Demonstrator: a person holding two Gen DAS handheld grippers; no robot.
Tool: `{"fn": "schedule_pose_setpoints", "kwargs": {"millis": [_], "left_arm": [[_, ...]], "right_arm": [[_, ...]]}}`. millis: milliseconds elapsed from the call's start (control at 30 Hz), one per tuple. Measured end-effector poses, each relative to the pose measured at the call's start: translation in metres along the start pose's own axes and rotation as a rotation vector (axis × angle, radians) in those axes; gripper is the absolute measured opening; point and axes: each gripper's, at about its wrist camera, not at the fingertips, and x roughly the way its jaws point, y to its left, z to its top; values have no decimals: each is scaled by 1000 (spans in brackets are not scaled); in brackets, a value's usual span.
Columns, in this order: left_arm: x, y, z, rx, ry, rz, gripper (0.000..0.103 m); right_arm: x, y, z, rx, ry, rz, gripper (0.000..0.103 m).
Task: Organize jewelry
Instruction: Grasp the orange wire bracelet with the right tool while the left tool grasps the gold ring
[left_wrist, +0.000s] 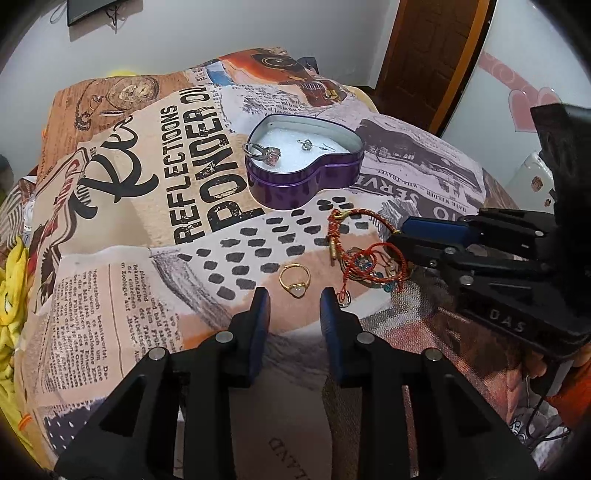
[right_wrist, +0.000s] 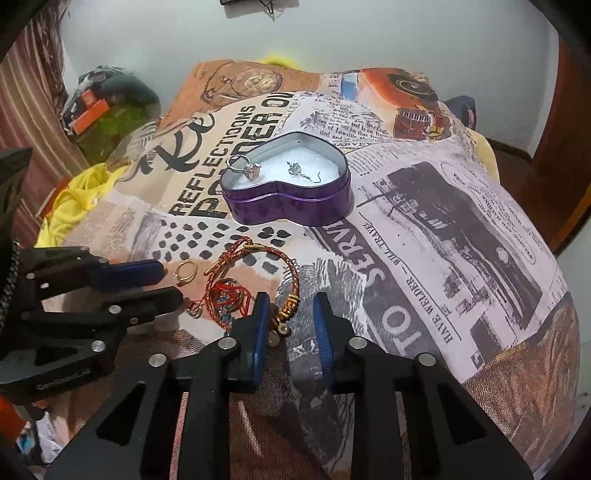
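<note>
Jewelry is split between a purple heart-shaped tin (left_wrist: 306, 177), where a silver ring (left_wrist: 264, 152) and an earring (left_wrist: 308, 144) are kept, and the printed blanket (left_wrist: 147, 221) nearer the camera. A gold ring (left_wrist: 294, 280) is framed by the left gripper (left_wrist: 295, 302), held apart and empty. Red cord bracelets (right_wrist: 255, 280) are approached by the right gripper (right_wrist: 290, 306), also held apart.

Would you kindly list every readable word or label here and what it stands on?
"REFLECTIOONS" and "PONDER ON": blanket.
"SERVI", "HAVE WELDER – WILL TRAVEL", "TO": blanket's newspaper print, right wrist view.
"DAS": right gripper body, left wrist view.
Small newsprint columns: too small to read.
Heart tin: no text.
</note>
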Motion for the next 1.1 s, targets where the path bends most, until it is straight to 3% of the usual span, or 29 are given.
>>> {"fn": "schedule_pose_setpoints", "kwargs": {"millis": [100,300,733,1100], "left_arm": [[1,1,0,-5,-2,-4,28],[4,1,4,-10,-2,0,28],[5,3,7,-13,-3,-3,7],[-16,1,7,-19,-41,21,7]], "right_arm": [[3,2,0,-23,-1,-26,10],[0,2,0,-30,-17,-41,6],[-27,-13,13,32,-103,-24,6],[-47,-18,23,52,-159,-36,6]]}}
